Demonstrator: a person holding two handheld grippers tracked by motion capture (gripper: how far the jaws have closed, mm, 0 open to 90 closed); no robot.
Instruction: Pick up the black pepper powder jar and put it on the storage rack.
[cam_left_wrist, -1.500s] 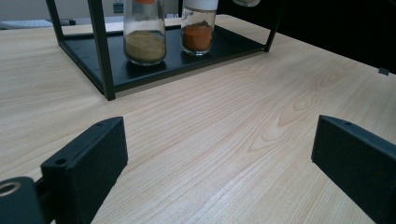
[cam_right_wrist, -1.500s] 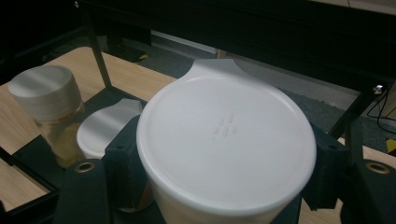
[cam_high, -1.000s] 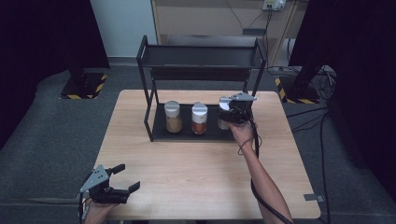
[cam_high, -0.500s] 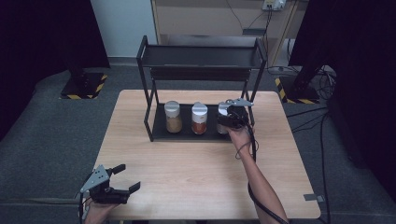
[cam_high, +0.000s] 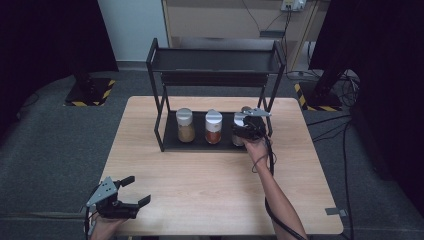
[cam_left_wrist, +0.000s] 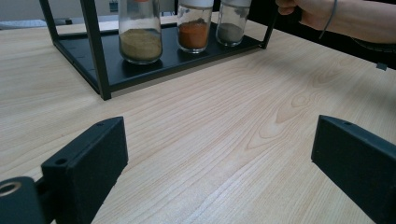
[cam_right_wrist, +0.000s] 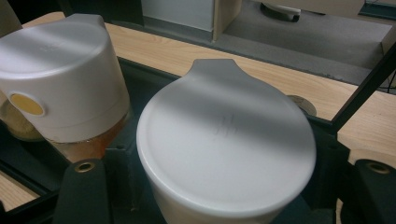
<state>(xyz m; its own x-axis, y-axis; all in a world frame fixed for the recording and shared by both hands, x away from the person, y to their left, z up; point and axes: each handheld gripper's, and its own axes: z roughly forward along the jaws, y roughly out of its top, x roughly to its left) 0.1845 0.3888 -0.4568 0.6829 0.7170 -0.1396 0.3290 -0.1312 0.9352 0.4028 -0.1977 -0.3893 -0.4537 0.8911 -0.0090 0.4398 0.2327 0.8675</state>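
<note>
Right now your right gripper (cam_high: 248, 125) sits at the right end of the black metal two-tier rack (cam_high: 215, 62), its fingers (cam_right_wrist: 84, 186) closed on either side of the glass spice jar with the white plastic lid (cam_right_wrist: 224, 140) — the grey-filled one, rightmost of three on the rack's lower tray. In the right gripper view the lid lies squarely between the two black fingers, each one tight against the jar's side just under the lid. The jar stands upright on the tray, close beside the middle glass jar of orange-red spice (cam_high: 213, 127); beyond that stands the glass jar of tan powder (cam_high: 185, 125), a little apart.

Your left gripper (cam_high: 127, 192) rests at the near left corner of the pale wooden desk (cam_high: 200, 175), well apart from the rack. Its fingers (cam_left_wrist: 88, 158) stand wide apart — nothing between them but bare wood, and they touch no jar.
</note>
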